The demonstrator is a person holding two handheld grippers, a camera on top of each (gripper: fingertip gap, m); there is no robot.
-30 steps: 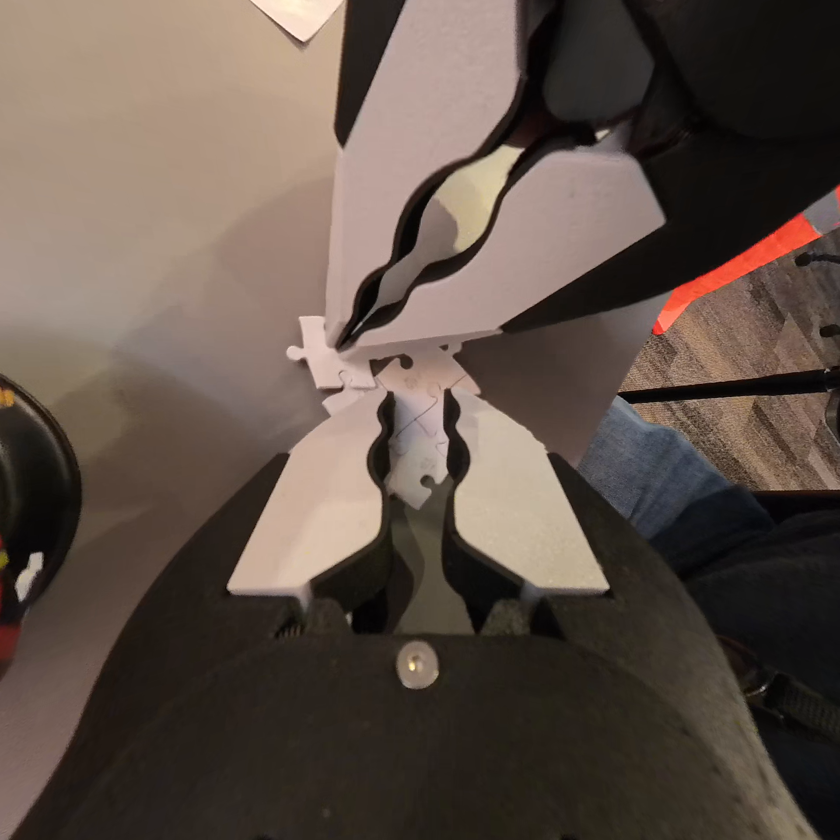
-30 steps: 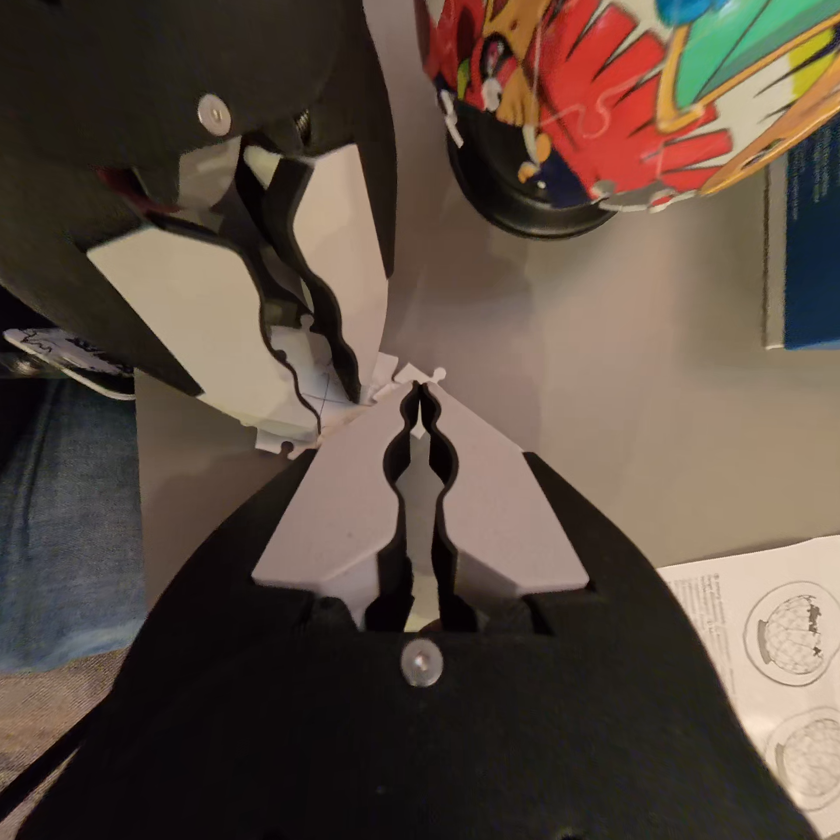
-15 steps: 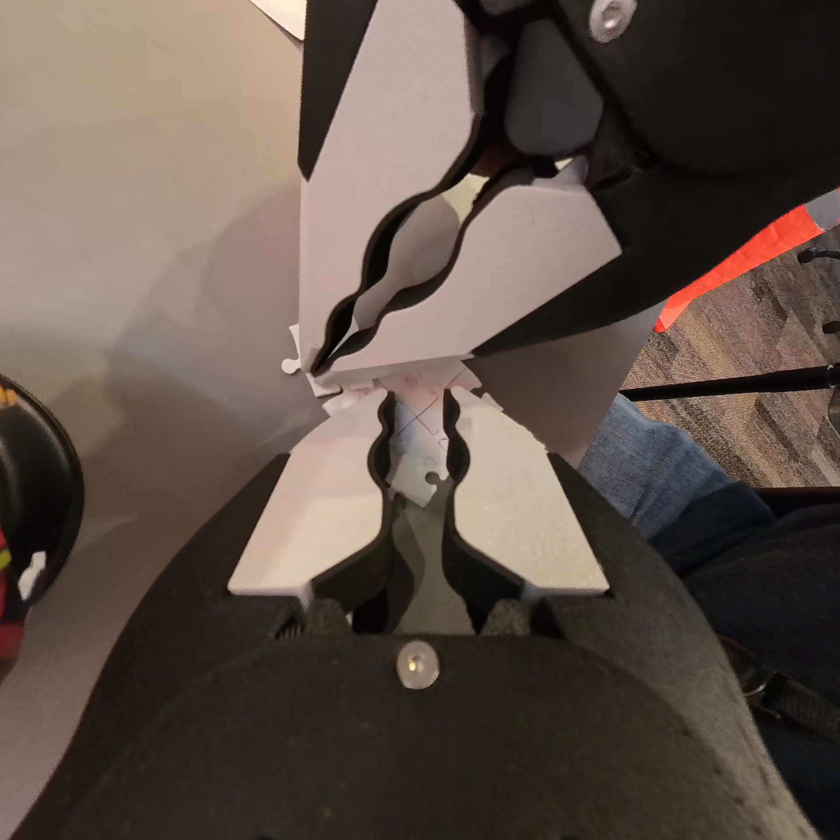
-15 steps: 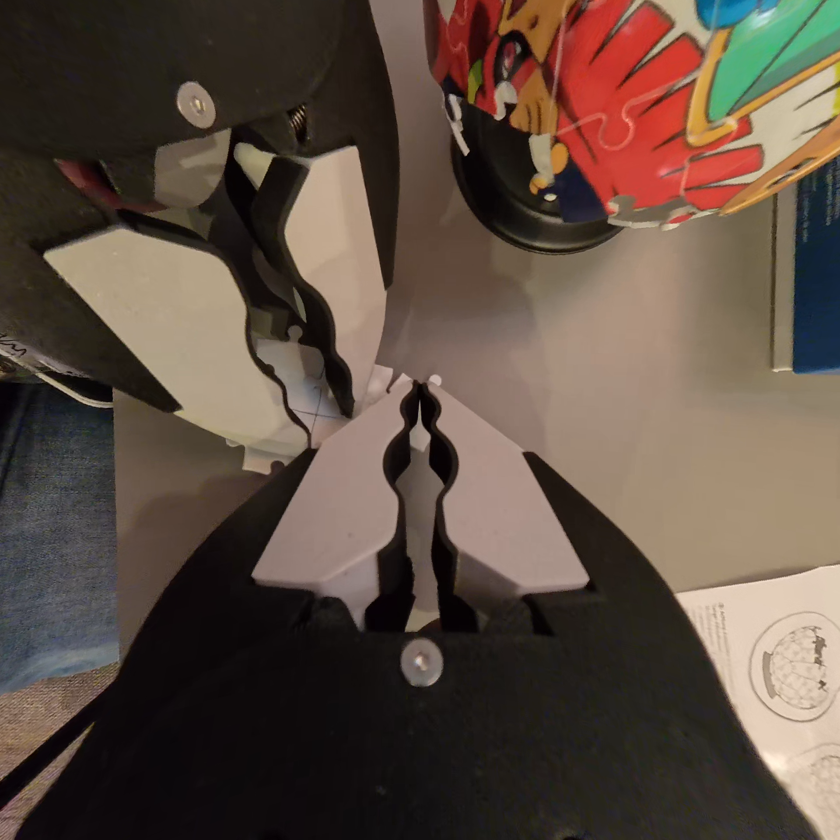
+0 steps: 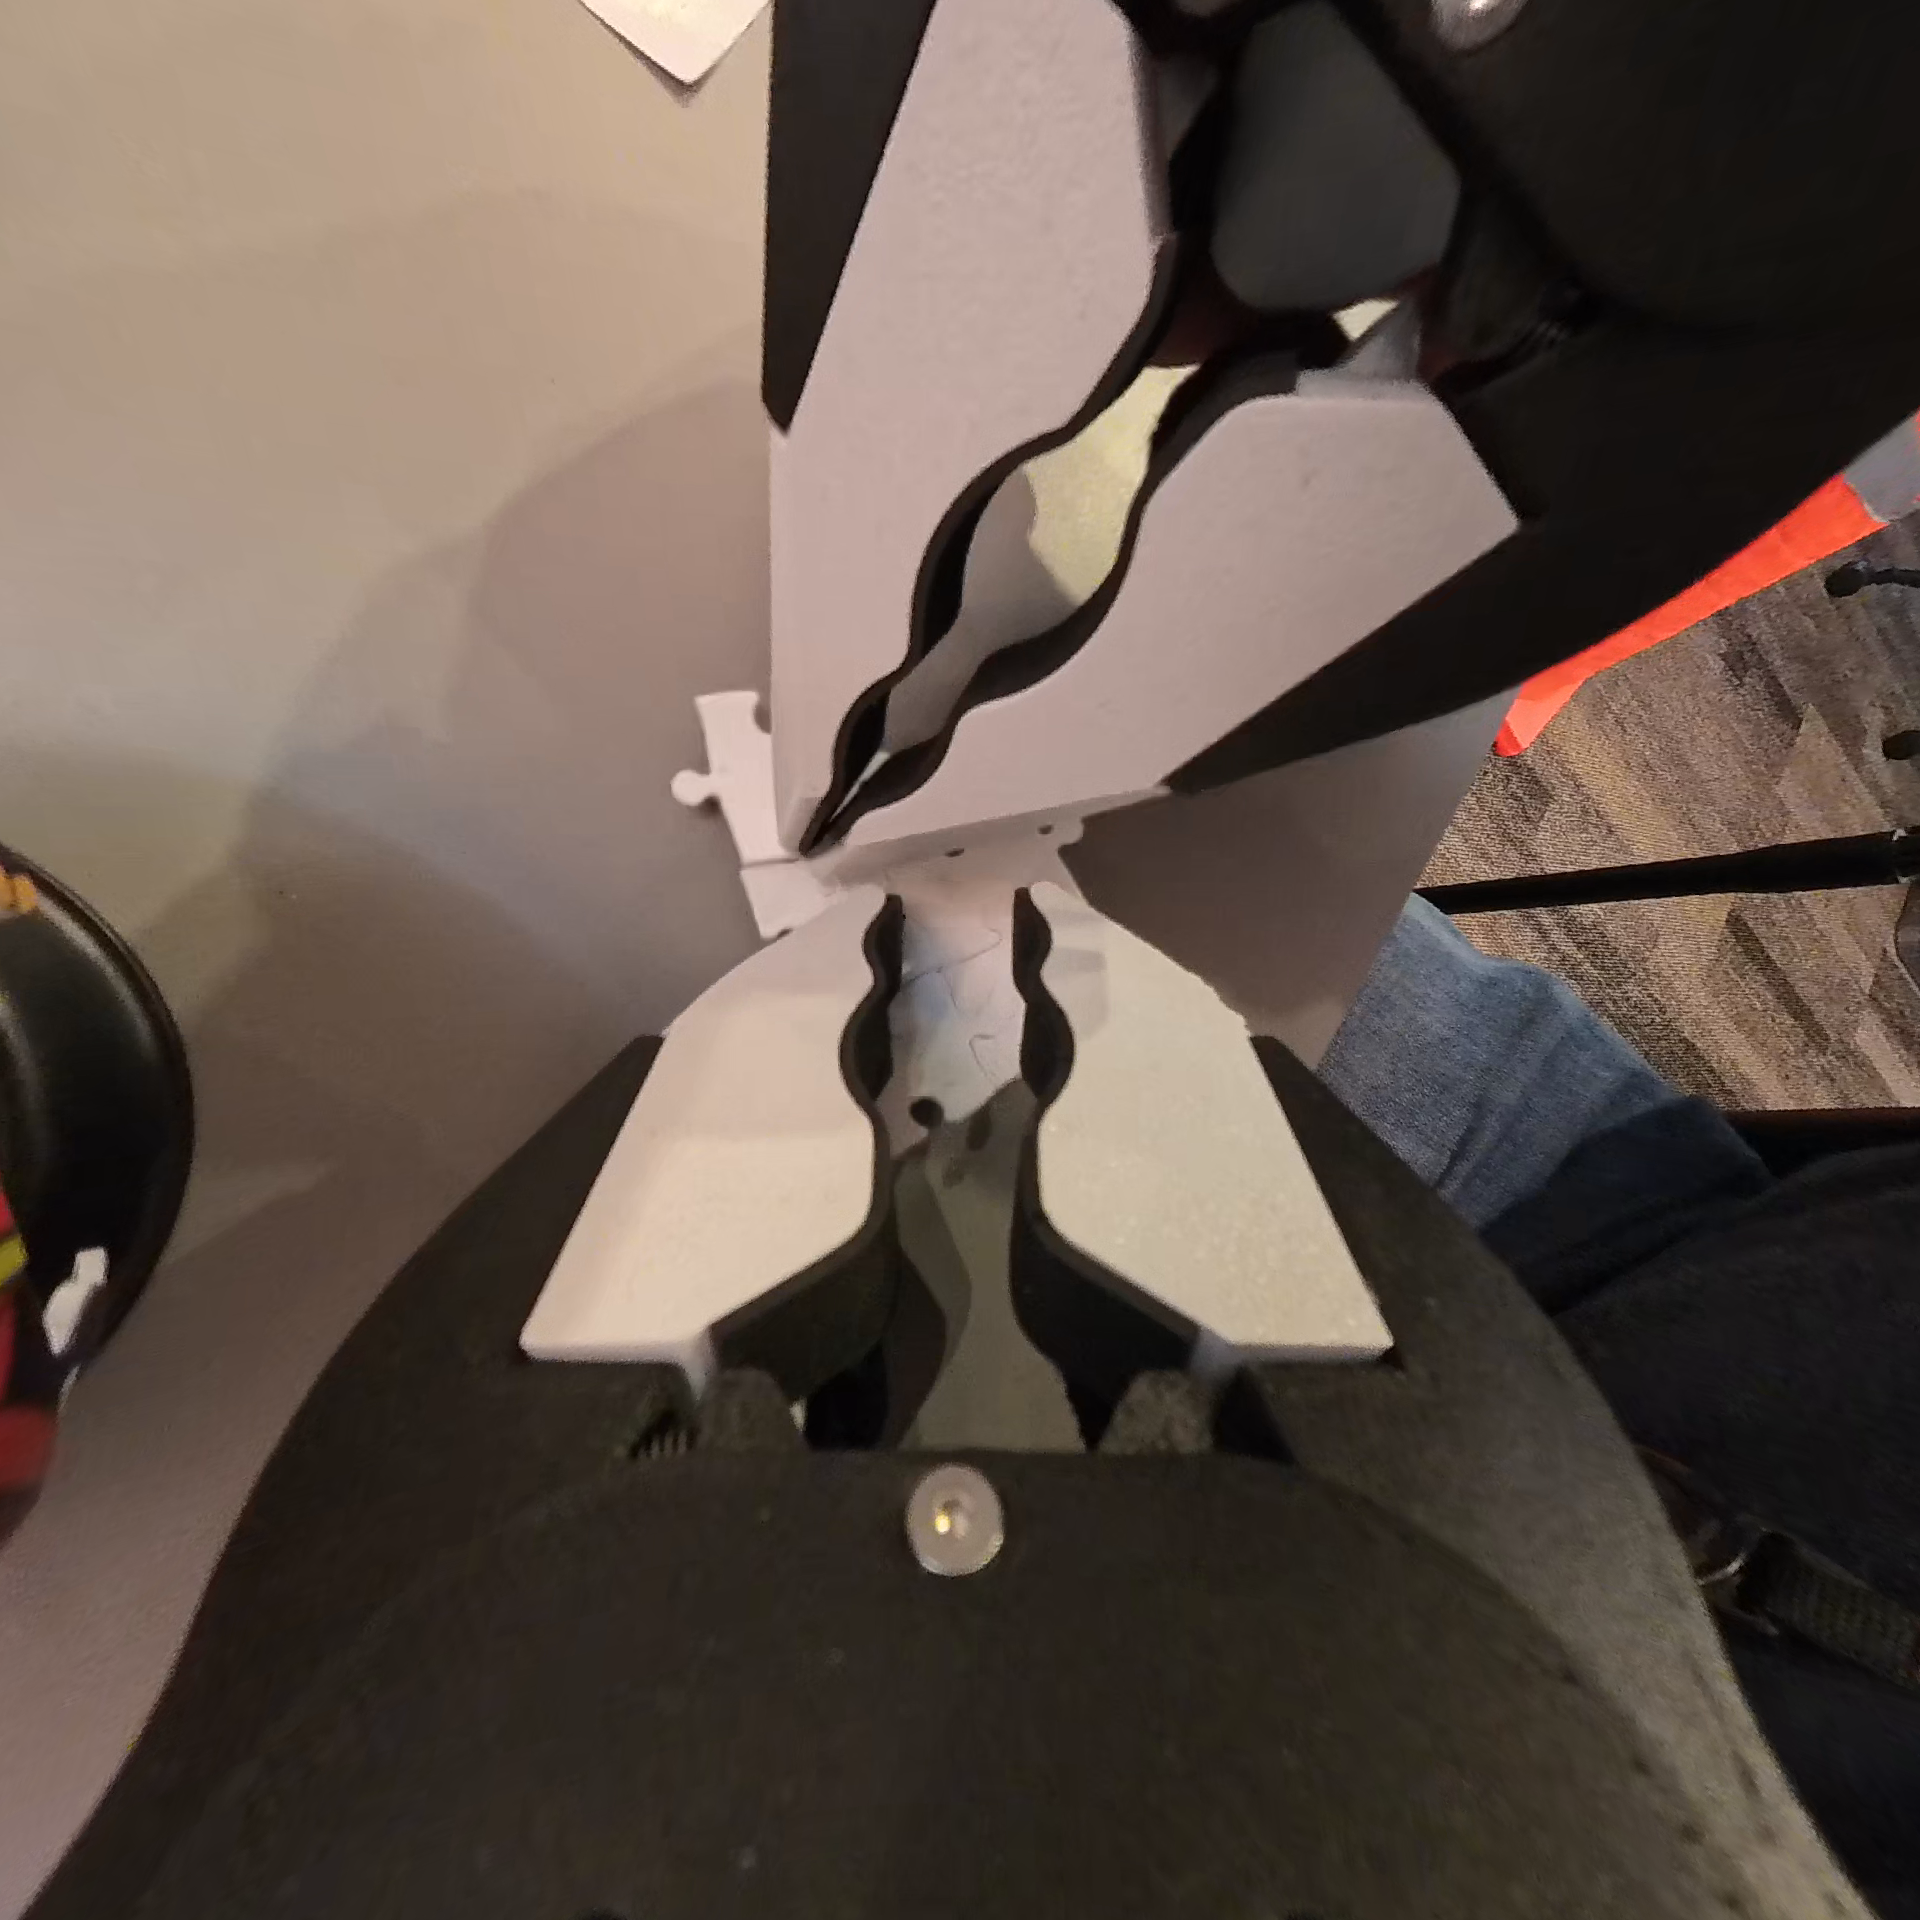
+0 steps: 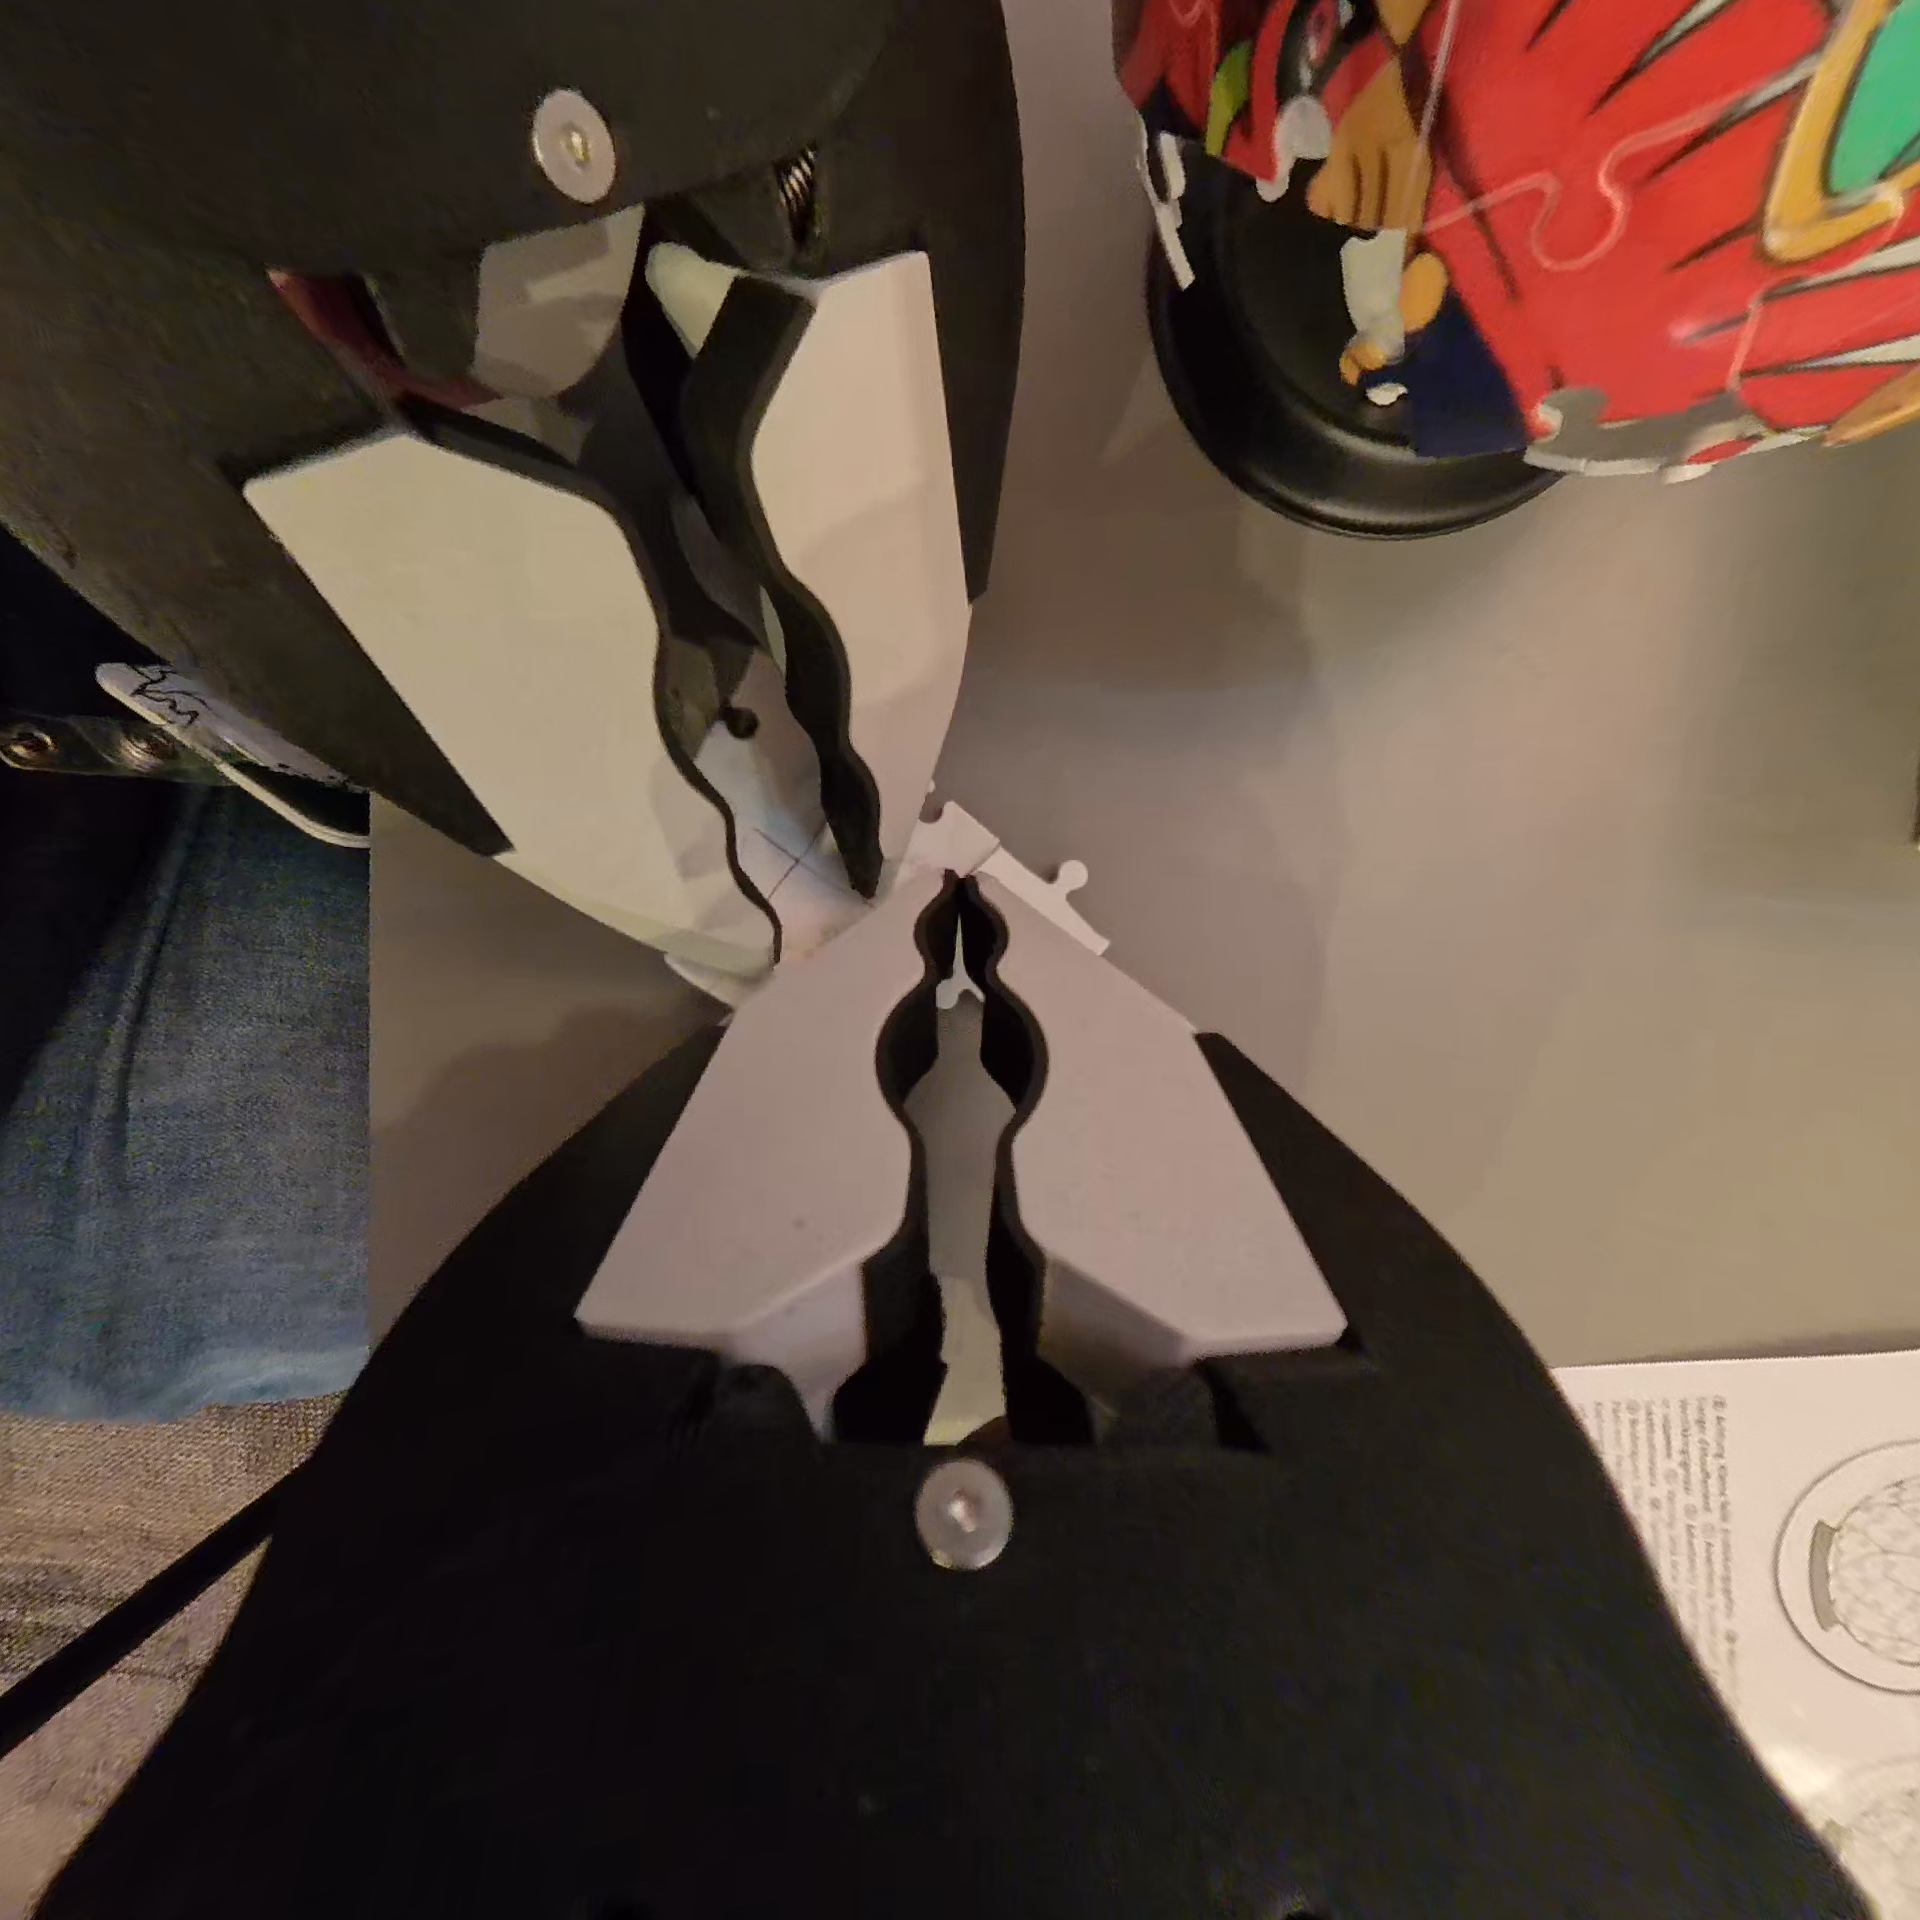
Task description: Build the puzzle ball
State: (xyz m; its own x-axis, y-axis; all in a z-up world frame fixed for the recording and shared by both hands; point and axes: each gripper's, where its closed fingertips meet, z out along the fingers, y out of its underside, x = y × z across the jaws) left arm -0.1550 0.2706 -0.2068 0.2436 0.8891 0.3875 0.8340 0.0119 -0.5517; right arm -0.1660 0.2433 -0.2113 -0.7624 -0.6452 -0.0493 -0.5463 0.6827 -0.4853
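Note:
My left gripper is shut on a small cluster of joined white puzzle pieces, blank side towards the camera. My right gripper comes in from the upper right and is shut on a single white puzzle piece. The two grippers meet tip to tip just above the grey table. In the right wrist view my right gripper holds the piece against the cluster in the left gripper. The colourful partly built puzzle ball sits on a black stand.
A printed instruction sheet lies at the table's near right. A person's legs in jeans are beside the table edge. The black stand also shows in the left wrist view. A paper corner lies farther off.
The right gripper shifted slightly left, then back, staying tip to tip with the left. Its piece now sticks out more beside the fingertips. Both keep their hold.

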